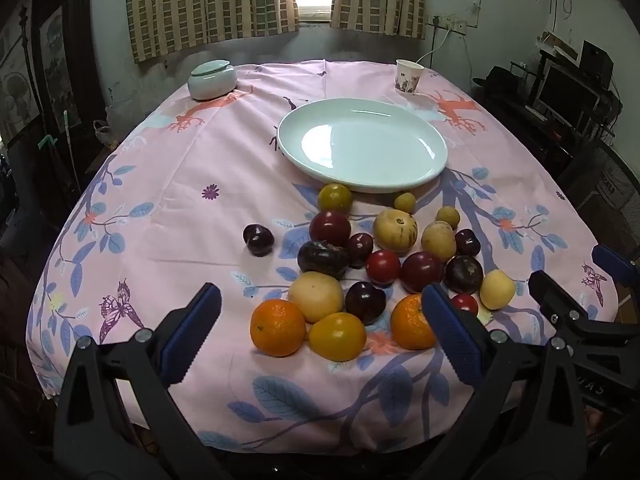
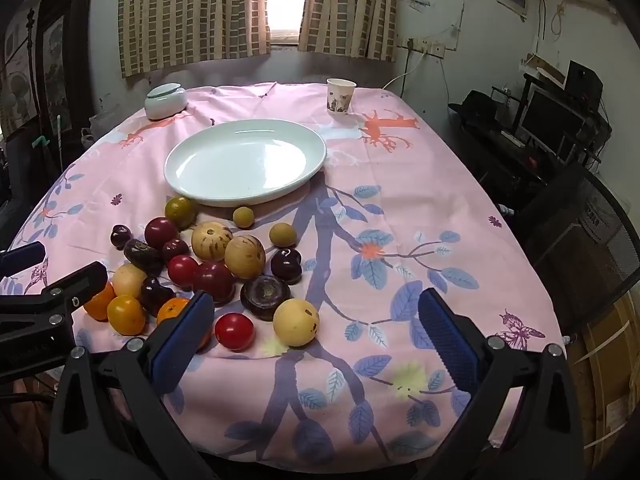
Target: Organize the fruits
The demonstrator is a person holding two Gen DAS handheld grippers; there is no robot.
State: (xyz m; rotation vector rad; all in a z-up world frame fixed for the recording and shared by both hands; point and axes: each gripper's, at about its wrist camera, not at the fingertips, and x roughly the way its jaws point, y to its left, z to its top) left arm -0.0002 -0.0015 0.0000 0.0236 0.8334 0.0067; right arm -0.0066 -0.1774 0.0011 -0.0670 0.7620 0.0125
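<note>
A pile of several fruits lies on the pink floral tablecloth [image 1: 180,208]: oranges [image 1: 277,327], a yellow tomato [image 1: 337,342], dark plums [image 1: 322,259], red tomatoes [image 1: 383,266] and pale round fruits [image 1: 395,229]. An empty white plate [image 1: 362,144] sits just behind the pile; it also shows in the right wrist view [image 2: 246,160]. My left gripper [image 1: 320,320] is open and empty, hovering just in front of the pile. My right gripper [image 2: 316,324] is open and empty at the pile's right end, near a red tomato [image 2: 234,331] and a pale fruit [image 2: 296,322].
A pale lidded jar [image 1: 212,79] stands at the far left of the table and a paper cup [image 1: 408,76] at the far right. A dark chair [image 2: 592,240] and shelves with a monitor [image 2: 552,120] stand to the right. Curtains [image 1: 212,4] hang behind.
</note>
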